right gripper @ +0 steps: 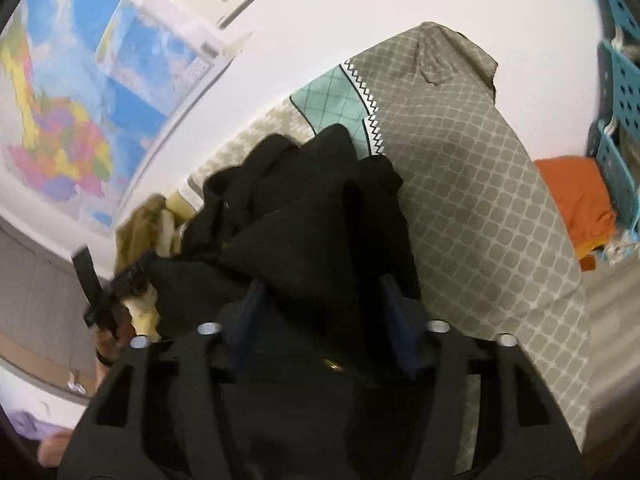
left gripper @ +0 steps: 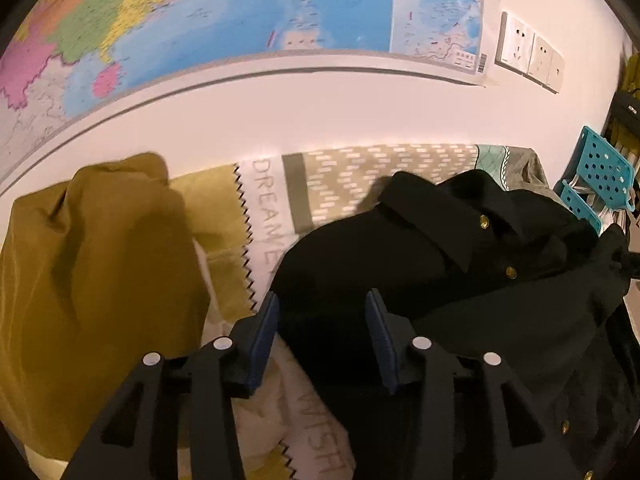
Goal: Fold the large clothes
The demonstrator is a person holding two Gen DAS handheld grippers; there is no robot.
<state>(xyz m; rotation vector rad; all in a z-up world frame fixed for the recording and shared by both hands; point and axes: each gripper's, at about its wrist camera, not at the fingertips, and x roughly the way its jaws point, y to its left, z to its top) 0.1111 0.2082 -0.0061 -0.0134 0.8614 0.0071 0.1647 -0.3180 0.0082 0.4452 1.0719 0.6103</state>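
A black button-up garment (left gripper: 420,256) with gold buttons lies crumpled on a patterned cloth-covered table (left gripper: 360,176). My left gripper (left gripper: 322,320) is open, its blue pads either side of the garment's left edge, just above it. In the right wrist view the same black garment (right gripper: 312,216) is bunched up between the jaws of my right gripper (right gripper: 320,308), which stand wide apart with fabric lying between them. The left gripper (right gripper: 100,292) shows at the left there.
An olive-yellow garment (left gripper: 92,264) lies heaped at the table's left. A wall map (left gripper: 200,20) and sockets (left gripper: 528,52) are behind. Teal plastic baskets (left gripper: 600,184) stand at the right, with an orange cloth (right gripper: 572,204) beside them.
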